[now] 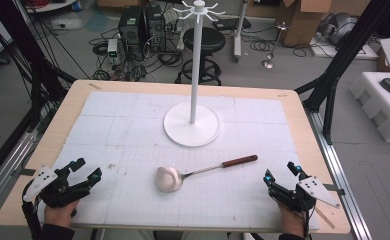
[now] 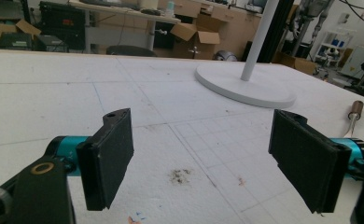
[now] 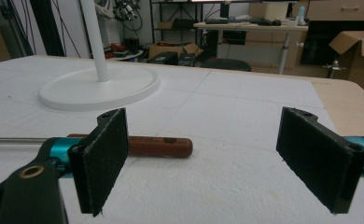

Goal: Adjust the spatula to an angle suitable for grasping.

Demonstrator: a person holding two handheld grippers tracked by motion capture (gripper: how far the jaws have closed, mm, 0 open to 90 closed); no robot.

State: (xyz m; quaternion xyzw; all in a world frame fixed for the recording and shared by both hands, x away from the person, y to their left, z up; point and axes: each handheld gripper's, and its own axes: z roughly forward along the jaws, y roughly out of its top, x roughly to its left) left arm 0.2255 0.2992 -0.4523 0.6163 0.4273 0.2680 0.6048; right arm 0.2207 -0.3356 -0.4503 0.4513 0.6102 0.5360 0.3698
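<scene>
A metal ladle (image 1: 193, 175) with a pale bowl and a reddish-brown wooden handle lies flat on the surface (image 1: 133, 125), a white gridded sheet over a wooden top; it rests just in front of the white hanging stand (image 1: 192, 120), on the person's side, its bowl pointing toward the person's left and its handle slanting away to the right; it touches neither gripper.

The left gripper (image 1: 85, 170) sits well to the left of the ladle, near the front edge of the surface, held in a hand (image 1: 58, 212); its jaws stand wide apart with nothing between them; in the left gripper view bare white sheet shows between the two black pads (image 2: 110, 154), with the stand's round base beyond them.

The right gripper (image 1: 280, 172) sits to the right of the ladle, just past the handle's end, also near the front edge; its jaws gape wide and hold nothing; in the right gripper view the wooden handle (image 3: 159, 146) lies on the sheet behind the left-hand pad.
</scene>
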